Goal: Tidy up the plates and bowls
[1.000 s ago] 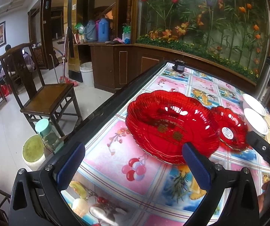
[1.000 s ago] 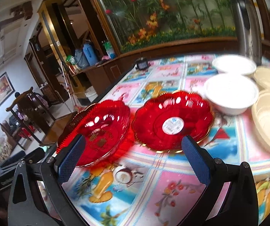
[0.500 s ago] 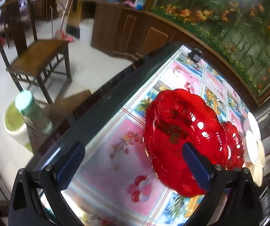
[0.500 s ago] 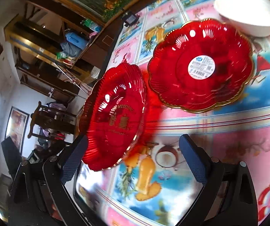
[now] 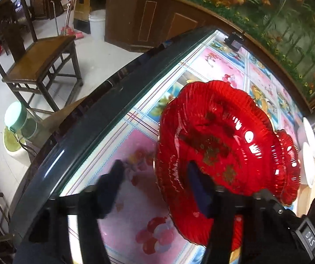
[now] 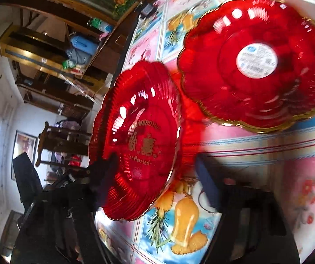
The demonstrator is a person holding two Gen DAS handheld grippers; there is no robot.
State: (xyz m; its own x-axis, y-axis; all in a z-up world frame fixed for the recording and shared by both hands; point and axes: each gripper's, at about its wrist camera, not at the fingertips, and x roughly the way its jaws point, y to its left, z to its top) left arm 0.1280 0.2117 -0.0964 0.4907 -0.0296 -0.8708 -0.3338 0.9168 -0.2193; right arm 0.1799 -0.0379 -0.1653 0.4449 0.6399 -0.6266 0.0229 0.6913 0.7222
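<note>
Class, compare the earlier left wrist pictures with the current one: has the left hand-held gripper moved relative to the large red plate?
Yes. The left hand-held gripper has come forward and down to the large red plate; its jaws, just closing, now straddle the near rim.

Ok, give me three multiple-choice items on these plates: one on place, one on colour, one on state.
1. The round white sticker sits:
A. in the middle of the smaller red plate
B. on the large red plate
C. on a white bowl

2. The large plate's lettering is:
A. white
B. gold
C. black

3. The large plate's rim is:
A. clear of both tools
B. between the fingers of the left tool and the right tool
C. between the right tool's fingers only

Answers: A, the label fills that plate's centre; B, "THE WEDDING" shines gold; B, both tools' jaws have just been closing with the rim between them.
</note>
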